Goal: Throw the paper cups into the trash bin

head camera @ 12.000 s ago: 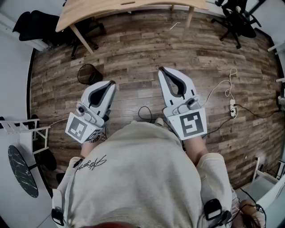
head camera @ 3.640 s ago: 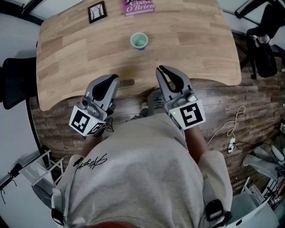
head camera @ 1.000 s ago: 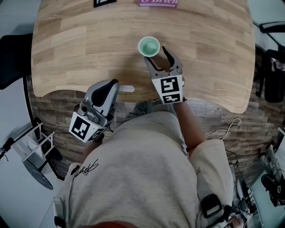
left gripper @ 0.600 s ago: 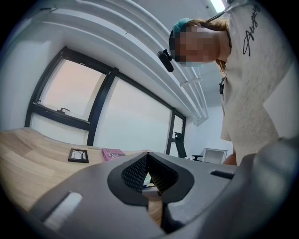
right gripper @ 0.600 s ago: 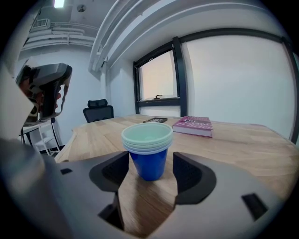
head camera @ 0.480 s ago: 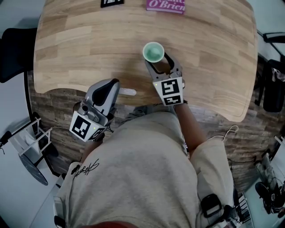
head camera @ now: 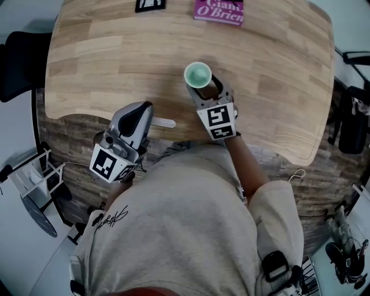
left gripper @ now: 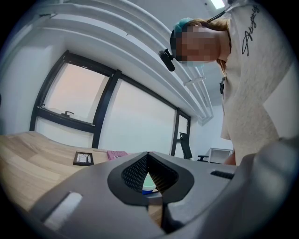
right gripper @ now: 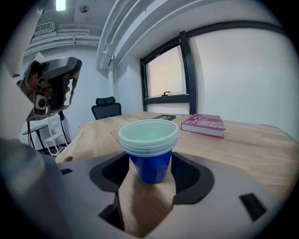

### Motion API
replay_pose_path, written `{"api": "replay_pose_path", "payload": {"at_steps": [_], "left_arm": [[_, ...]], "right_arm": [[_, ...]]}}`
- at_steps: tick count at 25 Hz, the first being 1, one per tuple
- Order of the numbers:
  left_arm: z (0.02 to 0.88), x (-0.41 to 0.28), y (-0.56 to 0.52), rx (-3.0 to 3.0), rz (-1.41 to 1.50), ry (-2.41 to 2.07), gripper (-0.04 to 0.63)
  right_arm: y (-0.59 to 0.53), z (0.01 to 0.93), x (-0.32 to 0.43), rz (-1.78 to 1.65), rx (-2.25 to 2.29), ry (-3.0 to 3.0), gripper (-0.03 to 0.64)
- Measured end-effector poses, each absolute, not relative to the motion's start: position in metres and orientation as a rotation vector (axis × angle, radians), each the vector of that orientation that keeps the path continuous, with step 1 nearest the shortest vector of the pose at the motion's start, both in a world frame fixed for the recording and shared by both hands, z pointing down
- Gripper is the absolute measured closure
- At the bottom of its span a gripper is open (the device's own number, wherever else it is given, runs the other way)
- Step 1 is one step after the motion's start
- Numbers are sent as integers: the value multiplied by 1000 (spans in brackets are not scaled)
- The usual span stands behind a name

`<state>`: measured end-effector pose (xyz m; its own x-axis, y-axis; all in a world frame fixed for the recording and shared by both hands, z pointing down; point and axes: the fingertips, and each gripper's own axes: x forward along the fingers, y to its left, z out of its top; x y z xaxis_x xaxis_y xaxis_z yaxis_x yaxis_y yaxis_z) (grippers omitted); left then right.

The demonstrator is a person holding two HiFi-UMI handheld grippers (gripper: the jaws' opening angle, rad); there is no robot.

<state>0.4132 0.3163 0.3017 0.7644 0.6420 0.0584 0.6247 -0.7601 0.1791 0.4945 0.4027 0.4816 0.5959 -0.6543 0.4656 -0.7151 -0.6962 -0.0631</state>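
A stack of blue paper cups (head camera: 198,74) with pale green insides stands upright on the wooden table (head camera: 104,52). My right gripper (head camera: 206,87) is open, with its jaws reaching along both sides of the cups. In the right gripper view the cups (right gripper: 149,149) sit between the two jaws with a small gap on each side of my right gripper (right gripper: 150,164). My left gripper (head camera: 143,110) hangs shut and empty at the table's near edge. In the left gripper view, the jaws of my left gripper (left gripper: 147,155) meet at their tips, and the cups (left gripper: 148,186) show through the gap behind them.
A pink book (head camera: 219,10) and a small black frame (head camera: 150,4) lie at the table's far side. A black chair (head camera: 17,58) stands left of the table and another (head camera: 352,110) on the right. A white rack (head camera: 34,179) is on the floor at the left.
My right gripper has moved forward over the table, so the cups now sit between its open jaws. The left gripper has stayed at the table's edge.
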Motion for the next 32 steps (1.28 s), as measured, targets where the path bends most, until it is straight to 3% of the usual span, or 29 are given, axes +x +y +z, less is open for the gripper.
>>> {"api": "replay_pose_path", "payload": {"at_steps": [32], "left_arm": [[289,406,288,2933,106,751,592]], "right_arm": [[357,414,502,500,2665,-1447,348]]}}
